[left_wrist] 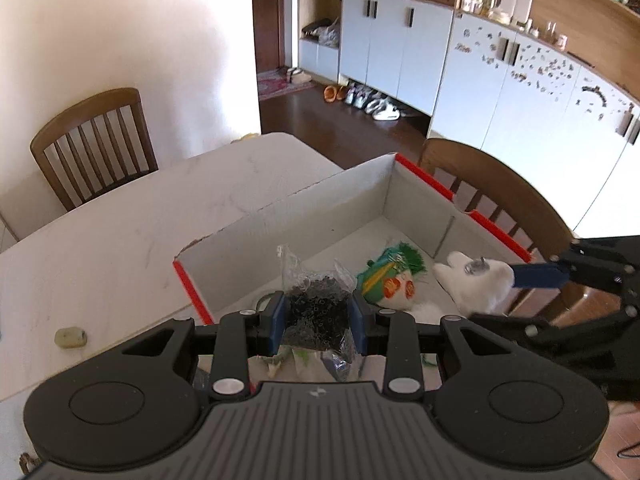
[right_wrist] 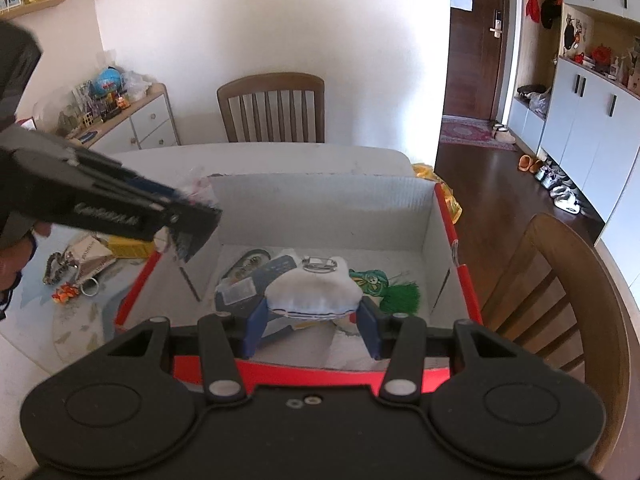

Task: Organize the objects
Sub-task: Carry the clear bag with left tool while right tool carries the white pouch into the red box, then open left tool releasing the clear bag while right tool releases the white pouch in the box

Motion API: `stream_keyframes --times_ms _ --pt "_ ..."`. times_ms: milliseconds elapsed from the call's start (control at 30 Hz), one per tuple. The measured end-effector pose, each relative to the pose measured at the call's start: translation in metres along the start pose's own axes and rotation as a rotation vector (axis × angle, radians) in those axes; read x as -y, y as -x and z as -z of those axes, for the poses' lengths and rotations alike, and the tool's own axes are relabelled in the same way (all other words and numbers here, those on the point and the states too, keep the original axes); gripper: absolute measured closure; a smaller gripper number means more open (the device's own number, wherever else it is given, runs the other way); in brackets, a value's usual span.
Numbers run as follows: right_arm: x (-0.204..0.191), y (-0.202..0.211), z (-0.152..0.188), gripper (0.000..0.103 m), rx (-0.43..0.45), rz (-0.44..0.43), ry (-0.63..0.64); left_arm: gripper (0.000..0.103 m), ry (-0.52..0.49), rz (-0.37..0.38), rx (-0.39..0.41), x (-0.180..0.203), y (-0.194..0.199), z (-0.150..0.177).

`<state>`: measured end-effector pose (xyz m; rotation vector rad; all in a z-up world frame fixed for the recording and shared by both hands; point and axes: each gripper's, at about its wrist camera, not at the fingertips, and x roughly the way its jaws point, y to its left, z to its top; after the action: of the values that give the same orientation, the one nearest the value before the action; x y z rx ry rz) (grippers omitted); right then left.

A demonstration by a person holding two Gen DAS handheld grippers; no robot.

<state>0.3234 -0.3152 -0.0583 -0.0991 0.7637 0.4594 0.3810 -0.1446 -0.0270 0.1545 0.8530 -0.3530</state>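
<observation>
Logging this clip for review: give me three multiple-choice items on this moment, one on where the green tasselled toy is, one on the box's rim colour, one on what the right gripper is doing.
1. Where is the green tasselled toy?
A. On the chair
B. Inside the box
C. On the floor

2. What colour is the box rim?
A. Red
B. Blue
C. Yellow

3. The right gripper is:
A. Open and empty
B. Shut on the white plush
C. Out of view

Answers: 1 B, it lies on the box floor; 2 A, red edging lines the walls; 3 B, both fingers press the plush.
</observation>
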Motion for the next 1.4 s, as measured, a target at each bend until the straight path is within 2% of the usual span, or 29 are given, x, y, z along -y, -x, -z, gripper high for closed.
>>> stream_keyframes --times_ms 233,467,733,933,1167,1300,1367,1400 --pt "0.009 -0.027 -0.002 0.056 -0.071 -0.008 -0.002 0.071 -0.044 -0.054 -0.061 0.004 -0.038 -0.016" --pt "0.005 -0.053 0.003 0.056 -0.137 -0.009 0.038 0.071 -0.067 -0.112 -0.162 0.005 -0.082 -0.02" --pt "0.003 -0.074 0.008 0.055 -0.205 -0.012 0.059 0.071 -0.09 -0.116 -0.223 0.011 -0.106 -0.015" --pt "0.008 -0.08 0.01 0.053 -0.222 -0.022 0.043 0.071 -0.087 -0.107 -0.269 0.013 -0.12 -0.009" --pt "0.014 -0.075 0.007 0.04 -0.204 -0.017 0.031 0.07 -0.077 -0.104 -0.3 0.016 -0.127 -0.003" --pt "0.016 -0.067 0.006 0.04 -0.189 -0.013 0.019 0.06 -0.062 -0.109 -0.3 0.015 -0.125 -0.002" --pt "0.017 -0.062 0.004 0.04 -0.179 -0.012 0.012 0.044 -0.058 -0.113 -0.292 0.015 -0.121 0.0" --pt "0.017 -0.06 0.003 0.04 -0.173 -0.012 0.009 0.043 -0.058 -0.115 -0.287 0.014 -0.119 0.0"
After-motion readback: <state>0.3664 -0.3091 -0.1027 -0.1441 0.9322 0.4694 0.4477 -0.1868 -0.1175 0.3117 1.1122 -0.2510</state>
